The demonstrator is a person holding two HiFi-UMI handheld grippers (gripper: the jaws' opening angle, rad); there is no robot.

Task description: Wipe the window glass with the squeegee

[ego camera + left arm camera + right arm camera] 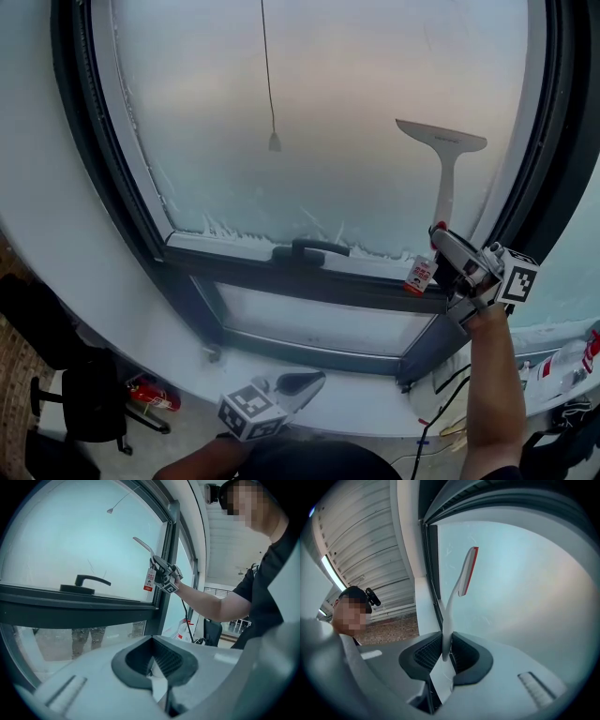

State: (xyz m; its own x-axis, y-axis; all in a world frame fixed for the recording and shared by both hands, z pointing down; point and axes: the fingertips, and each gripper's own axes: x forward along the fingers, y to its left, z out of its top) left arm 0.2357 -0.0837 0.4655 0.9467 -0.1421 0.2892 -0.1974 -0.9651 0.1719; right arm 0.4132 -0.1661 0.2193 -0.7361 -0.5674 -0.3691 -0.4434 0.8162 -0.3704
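Squeegee point(443, 159) was up on the right part of the window glass point(328, 141), blade at the top and roughly level, handle running straight down to the right gripper point(441, 236). Right gripper view: its jaws were pinched on the low end of the handle, with the red-edged blade point(468, 571) against or just off the pane; contact not certain.

Left gripper point(300, 382) sat low and near, over the white sill point(394, 398), well apart from the squeegee. Its jaws were pressed together with nothing between them.

The glass looked hazy all over, with white streaks along the bottom edge near the dark window handle point(314, 248). A red-and-white tag point(420, 277) hung just beside the right gripper, and a pull cord point(272, 103) hung down mid-pane.

My read: the wiping stroke was in hand, with most of the pane not yet done.

To do it well:
- press the full blade flat, both ends touching
- pull straight down in one even stroke, no wrist roll; the grip is far from the blade, so it would tilt easily
- stop short of the frame and handle
- overlap the next pass to the left and mind the cord
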